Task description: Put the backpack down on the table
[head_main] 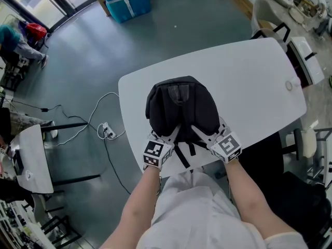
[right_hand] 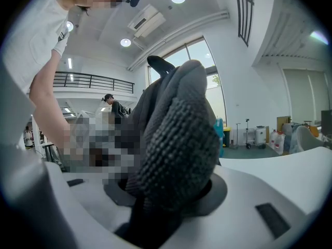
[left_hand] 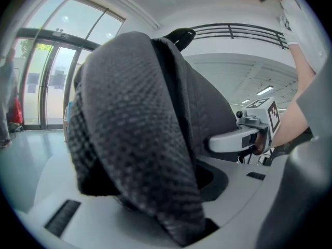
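Note:
The black backpack (head_main: 181,110) lies flat on the white table (head_main: 259,77) near its front edge, straps facing up and toward me. My left gripper (head_main: 165,139) is at the left shoulder strap. The grey mesh strap (left_hand: 135,139) sits between its jaws, which stand apart around it. My right gripper (head_main: 213,136) is at the right shoulder strap. That padded strap (right_hand: 181,139) rises from between its jaws, which are also spread. The right gripper (left_hand: 244,136) shows across the pack in the left gripper view.
A small round fitting (head_main: 289,85) sits at the table's right end. A chair (head_main: 270,32) stands beyond the right corner. A cable and power strip (head_main: 107,132) lie on the floor at left, beside a small white table (head_main: 33,160). A blue bin (head_main: 124,1) stands far back.

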A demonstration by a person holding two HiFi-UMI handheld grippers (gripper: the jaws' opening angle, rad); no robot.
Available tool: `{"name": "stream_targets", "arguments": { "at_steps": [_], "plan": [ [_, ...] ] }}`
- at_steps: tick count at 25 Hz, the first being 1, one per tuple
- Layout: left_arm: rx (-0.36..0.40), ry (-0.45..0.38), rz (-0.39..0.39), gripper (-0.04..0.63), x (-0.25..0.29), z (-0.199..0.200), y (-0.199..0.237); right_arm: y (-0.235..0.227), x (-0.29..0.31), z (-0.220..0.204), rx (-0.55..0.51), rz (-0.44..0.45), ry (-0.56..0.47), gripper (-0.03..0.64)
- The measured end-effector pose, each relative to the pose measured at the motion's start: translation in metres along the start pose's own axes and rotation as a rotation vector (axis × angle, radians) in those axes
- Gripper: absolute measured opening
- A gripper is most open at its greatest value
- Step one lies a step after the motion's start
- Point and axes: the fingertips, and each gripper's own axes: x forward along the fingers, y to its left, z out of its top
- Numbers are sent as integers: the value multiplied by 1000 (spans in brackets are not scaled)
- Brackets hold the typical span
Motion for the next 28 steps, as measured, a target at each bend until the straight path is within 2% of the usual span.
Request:
{"name": "stream_targets", "arguments": {
  "at_steps": [8,16,28],
  "plan": [
    [-22,36,45,240,-2,-5,6,-2,-3,1,6,-19,25,218],
    [-12,31,83,302,-18,0,6,-4,-15,14,28,-51,9,246],
    [-24,-9,161,313,-64,16,8,-9,-54,18,42,-141,-1,272]
  ]
}}
